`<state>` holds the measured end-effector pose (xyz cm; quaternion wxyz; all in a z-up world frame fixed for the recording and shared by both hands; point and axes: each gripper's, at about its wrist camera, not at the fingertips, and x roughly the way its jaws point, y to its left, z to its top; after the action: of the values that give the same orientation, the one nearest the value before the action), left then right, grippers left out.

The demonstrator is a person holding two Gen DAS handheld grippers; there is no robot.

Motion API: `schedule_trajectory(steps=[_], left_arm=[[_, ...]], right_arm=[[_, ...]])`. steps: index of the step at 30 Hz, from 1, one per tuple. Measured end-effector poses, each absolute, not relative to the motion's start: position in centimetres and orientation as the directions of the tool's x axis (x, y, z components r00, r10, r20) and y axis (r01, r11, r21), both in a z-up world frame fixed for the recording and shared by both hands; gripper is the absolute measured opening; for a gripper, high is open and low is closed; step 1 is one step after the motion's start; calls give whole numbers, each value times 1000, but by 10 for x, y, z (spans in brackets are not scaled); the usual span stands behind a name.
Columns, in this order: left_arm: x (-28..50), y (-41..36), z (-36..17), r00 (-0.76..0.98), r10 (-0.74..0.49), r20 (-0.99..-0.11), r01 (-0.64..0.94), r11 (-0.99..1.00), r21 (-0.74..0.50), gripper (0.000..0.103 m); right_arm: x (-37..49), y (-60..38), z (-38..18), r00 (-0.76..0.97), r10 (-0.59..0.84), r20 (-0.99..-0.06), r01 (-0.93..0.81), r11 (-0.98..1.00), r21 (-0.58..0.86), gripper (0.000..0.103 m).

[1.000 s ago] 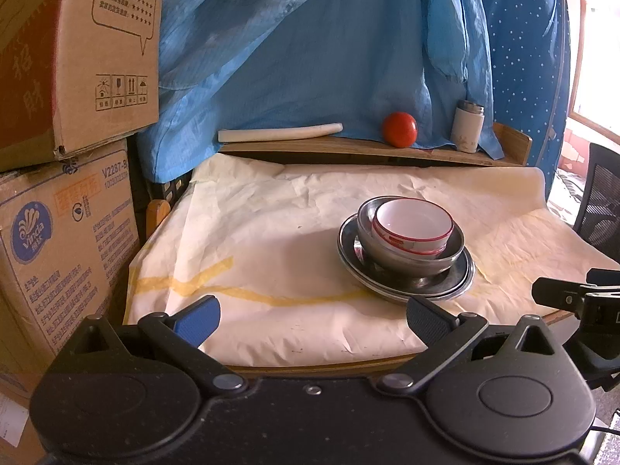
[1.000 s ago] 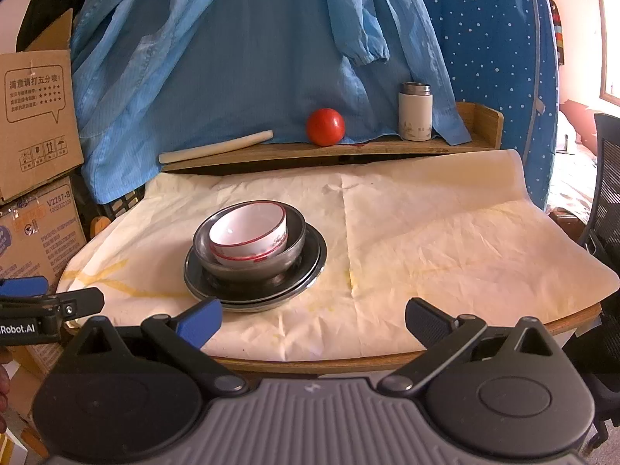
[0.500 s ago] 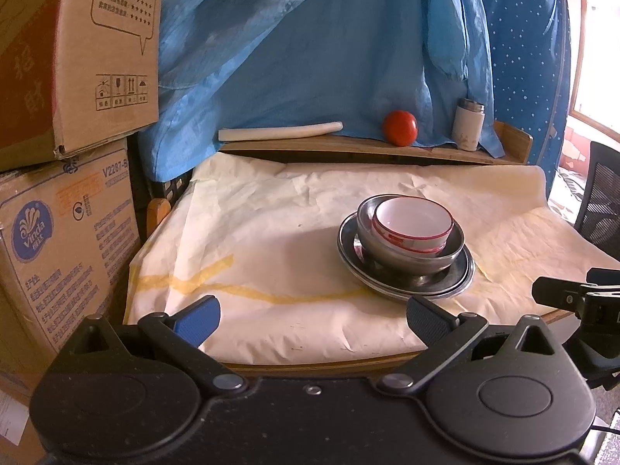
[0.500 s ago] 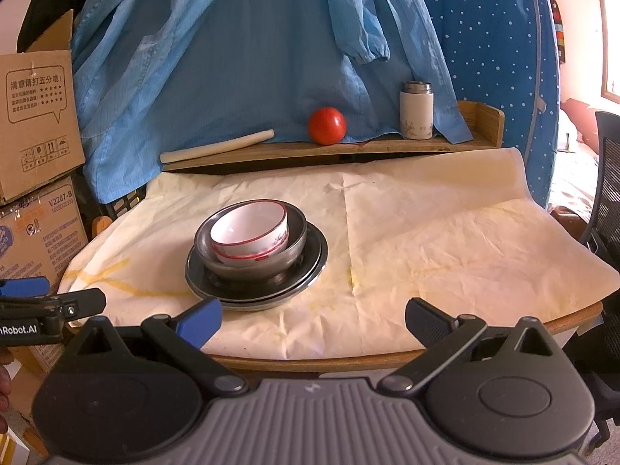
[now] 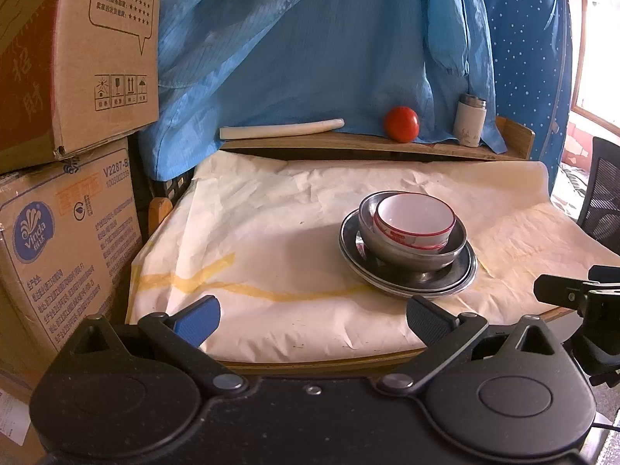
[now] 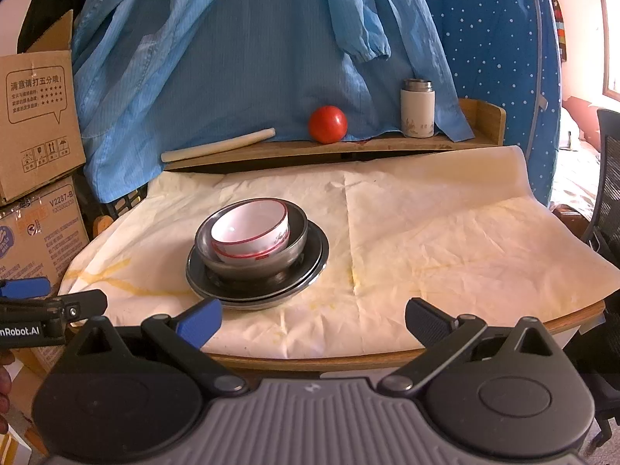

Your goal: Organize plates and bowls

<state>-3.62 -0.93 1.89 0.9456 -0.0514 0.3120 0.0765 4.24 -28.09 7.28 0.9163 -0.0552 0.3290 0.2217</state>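
A white bowl with a red rim [image 6: 251, 231] sits inside a steel bowl [image 6: 254, 259], which stands on stacked steel plates [image 6: 257, 288] on the paper-covered worktop [image 6: 445, 240]. The left claw [image 5: 312, 316] is spread wide and empty, near the worktop's front edge, with the plates ahead and to its right. The right claw [image 6: 314, 316] is likewise spread and empty, the plates ahead and to its left. Behind the plates, a tomato [image 6: 327, 124] rests on a wooden shelf [image 6: 271, 149].

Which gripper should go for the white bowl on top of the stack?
Probably the right gripper: the white bowl sits nearer its centre line, just left of it. From the left gripper the stack lies off to the right. Both are open and empty.
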Motion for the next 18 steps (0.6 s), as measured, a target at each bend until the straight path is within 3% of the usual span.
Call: schedule_trajectory(steps=[18], left_arm=[[-33,-12,18,774,97,-626,-159,986,-44,102]], right_arm=[[43,-283,71,686,363,-631,-431,901,49,103]])
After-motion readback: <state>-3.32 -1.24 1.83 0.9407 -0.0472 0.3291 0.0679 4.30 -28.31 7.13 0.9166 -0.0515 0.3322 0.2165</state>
